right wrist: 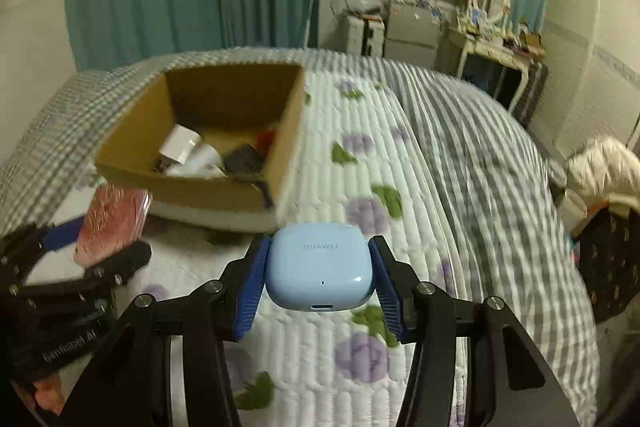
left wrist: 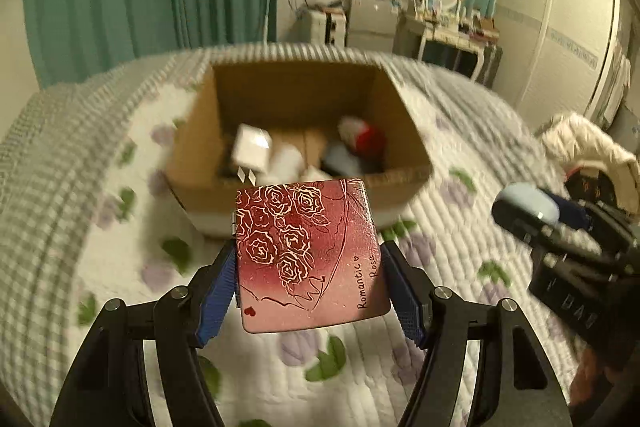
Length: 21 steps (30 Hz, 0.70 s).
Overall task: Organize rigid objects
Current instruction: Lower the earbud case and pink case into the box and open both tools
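The left gripper is clamped on a red tin, its blue pads pressed against the tin's two side edges, and holds it in the air above the quilt, just in front of the near wall of the box. The tin's lid faces up, printed with white rose outlines and the words "Romantic Rose". The right gripper is closed on a pale blue earbud case, pads touching both its flanks; the case carries a "HUAWEI" mark, with a port on the face toward the camera. It hangs above the quilt, to the right of the box and near its front corner. The box sits open on the bed and holds a white cube, a red and white item, a dark item and other things too blurred to name. Each gripper shows at the edge of the other's view, side by side and apart.
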### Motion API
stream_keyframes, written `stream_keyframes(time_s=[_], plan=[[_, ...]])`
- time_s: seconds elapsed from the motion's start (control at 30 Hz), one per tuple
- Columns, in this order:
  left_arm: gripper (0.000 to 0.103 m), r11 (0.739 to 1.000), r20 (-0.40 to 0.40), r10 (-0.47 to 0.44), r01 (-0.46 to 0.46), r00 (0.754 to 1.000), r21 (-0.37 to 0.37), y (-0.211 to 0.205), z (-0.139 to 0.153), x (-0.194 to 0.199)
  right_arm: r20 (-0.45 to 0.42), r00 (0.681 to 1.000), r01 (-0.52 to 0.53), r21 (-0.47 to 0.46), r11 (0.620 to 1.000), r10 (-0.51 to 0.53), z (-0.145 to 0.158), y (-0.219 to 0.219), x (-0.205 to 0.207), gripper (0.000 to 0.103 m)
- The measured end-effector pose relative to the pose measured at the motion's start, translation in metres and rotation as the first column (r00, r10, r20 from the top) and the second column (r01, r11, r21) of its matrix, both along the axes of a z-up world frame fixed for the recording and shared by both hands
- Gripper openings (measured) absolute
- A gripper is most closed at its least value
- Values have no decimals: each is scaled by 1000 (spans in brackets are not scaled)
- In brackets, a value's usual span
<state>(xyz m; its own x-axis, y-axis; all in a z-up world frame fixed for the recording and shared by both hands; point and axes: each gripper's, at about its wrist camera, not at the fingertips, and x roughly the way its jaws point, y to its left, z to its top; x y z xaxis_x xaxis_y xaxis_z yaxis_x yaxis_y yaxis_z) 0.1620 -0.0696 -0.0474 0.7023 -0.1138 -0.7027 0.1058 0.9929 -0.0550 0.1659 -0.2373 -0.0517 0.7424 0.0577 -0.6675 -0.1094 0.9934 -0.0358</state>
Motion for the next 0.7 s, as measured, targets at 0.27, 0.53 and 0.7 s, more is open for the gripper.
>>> stream_keyframes(time_s=[0.27, 0.53, 0.7], plan=[[70, 999, 104, 23, -26, 994, 21, 29, 52, 30, 73, 995, -75, 3, 997, 74, 45, 43, 25, 50], [70, 997, 98, 29, -36, 995, 74, 41, 40, 91, 78, 993, -98, 47, 994, 94, 47, 65, 89, 50], [70, 997, 65, 26, -30, 998, 65, 40, 14, 125, 61, 993, -107, 52, 993, 104, 33, 73, 133, 50]])
